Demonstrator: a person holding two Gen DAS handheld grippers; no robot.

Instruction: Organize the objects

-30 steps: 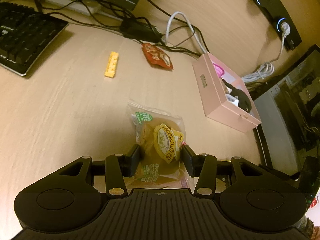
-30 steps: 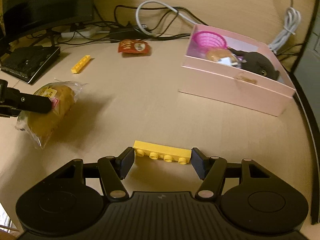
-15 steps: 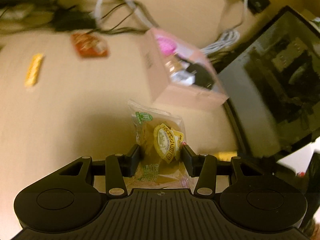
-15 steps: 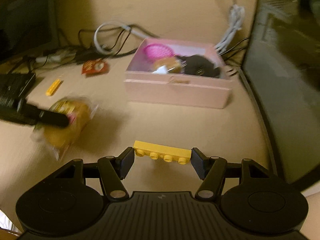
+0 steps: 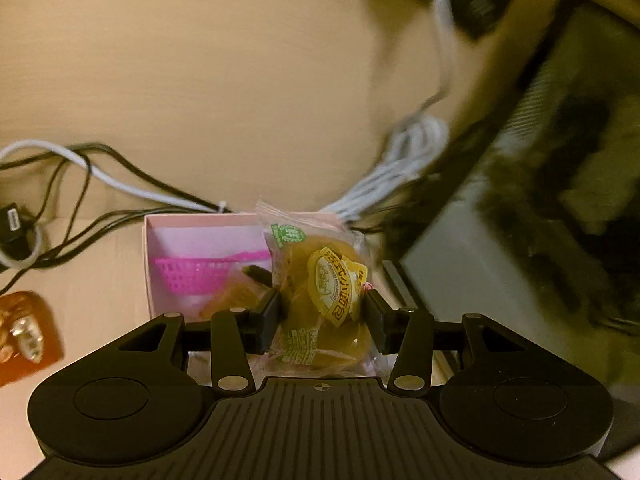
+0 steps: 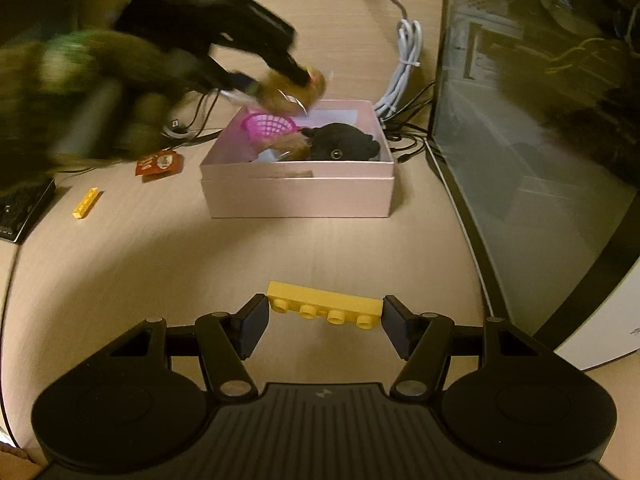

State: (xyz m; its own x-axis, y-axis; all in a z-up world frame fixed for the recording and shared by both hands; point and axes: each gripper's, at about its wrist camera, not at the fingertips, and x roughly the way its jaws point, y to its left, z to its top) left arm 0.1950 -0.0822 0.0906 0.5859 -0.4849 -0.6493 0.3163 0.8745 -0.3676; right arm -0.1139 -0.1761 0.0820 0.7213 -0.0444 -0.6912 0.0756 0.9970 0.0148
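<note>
The pink box (image 6: pixel 298 194) sits in the middle of the right wrist picture, on the tan desk (image 6: pixel 160 280). It already has a pink basket (image 6: pixel 268 124), a black soft toy (image 6: pixel 344 144) and something brown and wrapped inside. So some tidying looks done.

The left gripper (image 5: pixel 322 314) is pinching a bread bun in a clear bag (image 5: pixel 320 292) between its two pads. In the left wrist picture the bun hangs in the lower middle, right over the box. I think it goes in next.

The right gripper (image 6: pixel 324 320) holds a yellow brick (image 6: pixel 324 304) by its two ends, low in the picture, well in front of the box. It looks like it is waiting its turn.

Still out on the desk are another yellow brick (image 6: pixel 86 202) and a red snack packet (image 6: pixel 158 162), both at the left of the box.

Both grippers point down at a slant. The left one is blurry at the upper left of the right wrist picture.
</note>
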